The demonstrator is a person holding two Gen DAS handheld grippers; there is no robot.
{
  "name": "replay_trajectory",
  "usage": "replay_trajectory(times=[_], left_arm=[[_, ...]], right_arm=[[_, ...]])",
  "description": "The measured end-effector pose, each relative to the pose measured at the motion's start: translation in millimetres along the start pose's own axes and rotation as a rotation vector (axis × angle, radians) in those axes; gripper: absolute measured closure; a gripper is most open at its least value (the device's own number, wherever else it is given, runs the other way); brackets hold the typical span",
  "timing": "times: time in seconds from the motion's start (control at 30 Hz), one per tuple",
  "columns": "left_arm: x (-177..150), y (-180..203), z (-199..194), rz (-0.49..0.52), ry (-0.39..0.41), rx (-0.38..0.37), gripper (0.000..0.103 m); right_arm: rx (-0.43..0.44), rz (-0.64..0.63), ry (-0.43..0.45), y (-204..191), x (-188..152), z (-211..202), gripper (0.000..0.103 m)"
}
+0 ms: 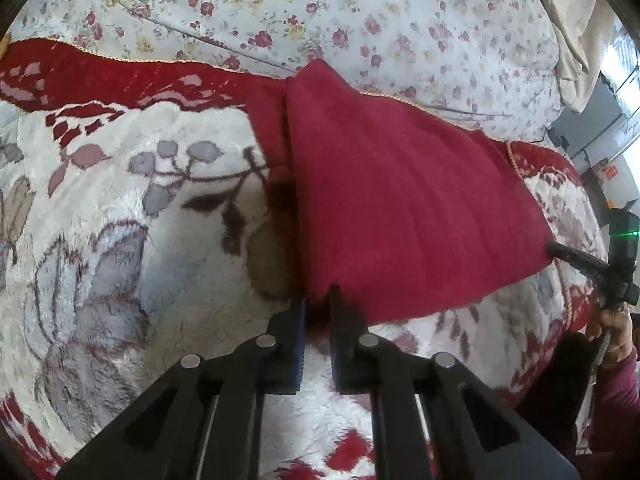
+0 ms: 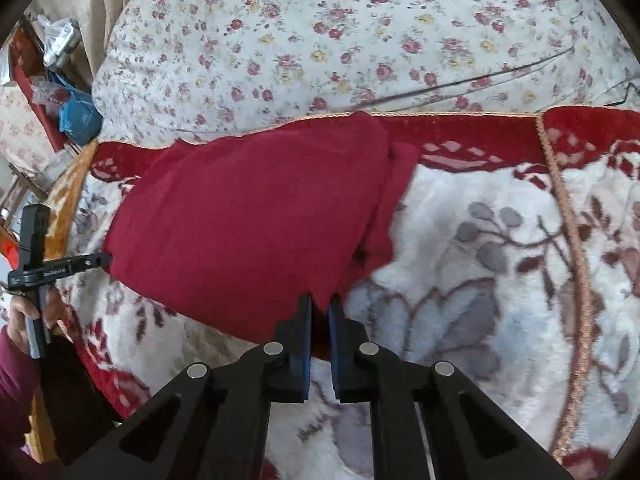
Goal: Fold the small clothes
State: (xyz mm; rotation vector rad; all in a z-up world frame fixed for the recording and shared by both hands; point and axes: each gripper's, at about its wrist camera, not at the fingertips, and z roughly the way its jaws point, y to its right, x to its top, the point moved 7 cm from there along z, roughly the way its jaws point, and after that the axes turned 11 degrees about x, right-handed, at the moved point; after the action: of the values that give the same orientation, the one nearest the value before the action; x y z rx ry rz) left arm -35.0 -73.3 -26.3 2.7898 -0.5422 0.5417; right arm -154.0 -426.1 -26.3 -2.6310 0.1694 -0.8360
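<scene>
A dark red garment lies spread on a plush blanket, with a folded strip along its left side. My left gripper is shut on its near-left corner, the cloth pinched between the blue pads. At the garment's right corner the right gripper also pinches the edge. In the right wrist view the same garment fills the middle, and my right gripper is shut on its near corner. The left gripper grips the far-left corner there, held by a hand.
A floral quilt lies behind the blanket. The blanket has a braided trim. A blue bag and clutter sit at the far left past the bed edge. A dark box stands at the right. A maroon sleeve is near.
</scene>
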Motion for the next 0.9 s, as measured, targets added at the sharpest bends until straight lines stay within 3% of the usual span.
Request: replay_trajectory(times=[0.07, 0.2, 0.27, 0.3, 0.33, 0.37, 0.4, 0.5, 0.67, 0.77, 0.9], left_arm=[[-1.7, 0.2, 1.3, -0.006, 0.001, 0.018, 0.093], [-0.1, 3.4, -13.5, 0.002, 0.026, 0.064, 0.093], [2.2, 5.5, -22.0, 0.009, 0.039, 0.094, 0.09], [5.1, 5.7, -27.2, 0.001, 0.058, 0.111, 0.079], [8.3, 6.2, -31.5, -0.008, 0.079, 0.117, 0.07], [11.2, 6.8, -34.4, -0.018, 0.096, 0.119, 0.046], [16.1, 8.0, -38.1, -0.037, 0.123, 0.126, 0.033], [29.0, 14.4, -41.3, -0.051, 0.178, 0.158, 0.033], [44.9, 29.8, -32.0, -0.03, 0.218, 0.231, 0.033], [51.9, 32.5, -19.5, -0.004, 0.233, 0.311, 0.033], [54.3, 28.4, 0.5, -0.005, 0.207, 0.332, 0.032]], right_arm=[[-0.03, -0.002, -0.041, 4.1, -10.6, 13.0, 0.095], [0.001, 0.021, 0.009, -0.9, -1.8, -2.3, 0.09], [-0.017, 0.015, 0.057, -6.2, 9.4, -19.4, 0.071], [-0.017, 0.011, 0.078, -9.8, 14.0, -25.1, 0.051], [-0.009, 0.007, 0.105, -15.8, 20.1, -30.2, 0.042], [0.001, 0.002, 0.119, -21.9, 24.8, -31.2, 0.042], [0.016, -0.007, 0.124, -30.1, 31.4, -29.0, 0.042], [0.032, -0.045, 0.112, -49.8, 47.7, -8.7, 0.042], [-0.049, -0.086, 0.105, -54.5, 80.1, 35.1, 0.043], [-0.114, -0.043, 0.136, -31.9, 106.0, 54.1, 0.044], [-0.172, 0.035, 0.109, 6.0, 129.7, 84.3, 0.046]])
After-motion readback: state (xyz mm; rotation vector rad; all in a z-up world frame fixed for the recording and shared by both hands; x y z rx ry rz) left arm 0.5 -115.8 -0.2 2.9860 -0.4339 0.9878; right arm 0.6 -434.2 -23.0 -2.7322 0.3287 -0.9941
